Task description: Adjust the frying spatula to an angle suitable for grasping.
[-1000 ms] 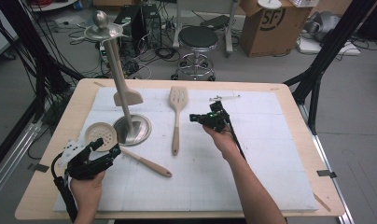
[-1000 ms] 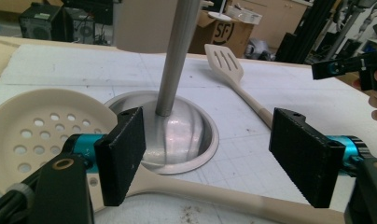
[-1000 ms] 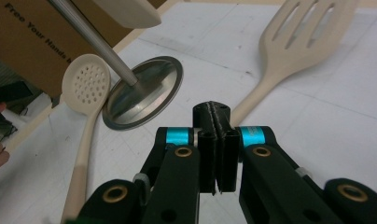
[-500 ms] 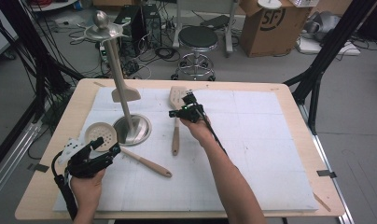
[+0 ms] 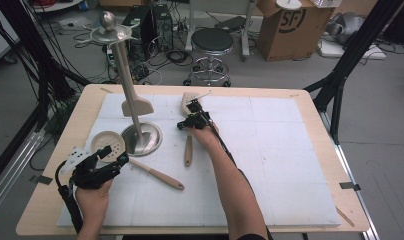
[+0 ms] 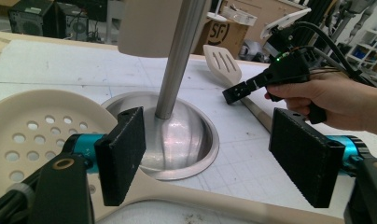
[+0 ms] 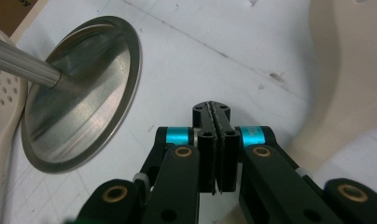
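Observation:
A metal utensil stand (image 5: 141,136) rises from a round base, with a cream turner (image 5: 136,106) hanging on its pole. A cream slotted spatula (image 5: 188,150) lies to its right. My right gripper (image 5: 186,122) hovers over the spatula's neck, shut with nothing between its jaws (image 7: 216,122). The spatula's head (image 7: 345,70) lies just to its right in the right gripper view. A perforated skimmer (image 5: 107,142) lies left of the base, its handle running toward the front. My left gripper (image 5: 100,161) stands open just above that handle (image 6: 210,158), facing the base (image 6: 182,135).
A white mat (image 5: 280,165) covers the wooden table (image 5: 310,100). The stand's pole (image 6: 178,60) stands close ahead of the left gripper. On the floor beyond the table are a stool (image 5: 214,42), a cardboard box (image 5: 285,25) and cables.
My right gripper has moved left across the mat, from right of the spatula to over its neck. The left gripper has stayed put.

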Tool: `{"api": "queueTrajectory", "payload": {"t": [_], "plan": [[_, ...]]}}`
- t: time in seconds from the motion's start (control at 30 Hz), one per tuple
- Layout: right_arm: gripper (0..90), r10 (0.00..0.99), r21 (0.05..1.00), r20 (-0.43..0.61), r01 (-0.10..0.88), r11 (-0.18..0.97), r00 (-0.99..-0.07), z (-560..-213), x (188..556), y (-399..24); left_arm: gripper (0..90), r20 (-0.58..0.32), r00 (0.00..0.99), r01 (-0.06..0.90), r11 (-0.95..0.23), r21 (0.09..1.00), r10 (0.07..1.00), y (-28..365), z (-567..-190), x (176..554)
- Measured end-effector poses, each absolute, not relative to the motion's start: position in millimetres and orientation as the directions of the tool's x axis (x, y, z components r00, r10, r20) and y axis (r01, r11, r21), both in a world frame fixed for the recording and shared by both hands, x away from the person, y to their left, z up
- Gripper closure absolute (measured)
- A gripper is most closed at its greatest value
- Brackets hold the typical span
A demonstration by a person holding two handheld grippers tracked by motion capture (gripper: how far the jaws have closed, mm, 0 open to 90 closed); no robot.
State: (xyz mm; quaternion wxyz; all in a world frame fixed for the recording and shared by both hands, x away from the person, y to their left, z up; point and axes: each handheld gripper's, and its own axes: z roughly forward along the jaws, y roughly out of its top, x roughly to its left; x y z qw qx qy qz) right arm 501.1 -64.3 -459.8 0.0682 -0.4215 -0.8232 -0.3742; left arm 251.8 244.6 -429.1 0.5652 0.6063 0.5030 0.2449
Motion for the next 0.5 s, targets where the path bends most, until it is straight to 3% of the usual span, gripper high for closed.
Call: {"api": "queueTrajectory", "payload": {"t": [0.2, 0.33, 0.5], "plan": [[90.0, 0.671, 0.538, 0.296, 0.699, 0.471, -0.68, -448.5, 496.3, -68.1, 27.8, -0.283, 0.377, 0.336, 0.154, 0.929, 0.882, 247.2, -428.8, 248.9], [90.0, 0.686, 0.521, 0.355, 0.744, 0.42, -0.635, -449.6, 494.9, -82.4, 27.9, -0.281, 0.376, 0.335, 0.153, 0.93, 0.883, 246.8, -428.4, 247.6], [90.0, 0.702, 0.514, 0.322, 0.74, 0.434, -0.635, -448.0, 491.9, -82.5, 27.9, -0.277, 0.379, 0.332, 0.15, 0.931, 0.883, 246.8, -428.0, 244.8]]}}
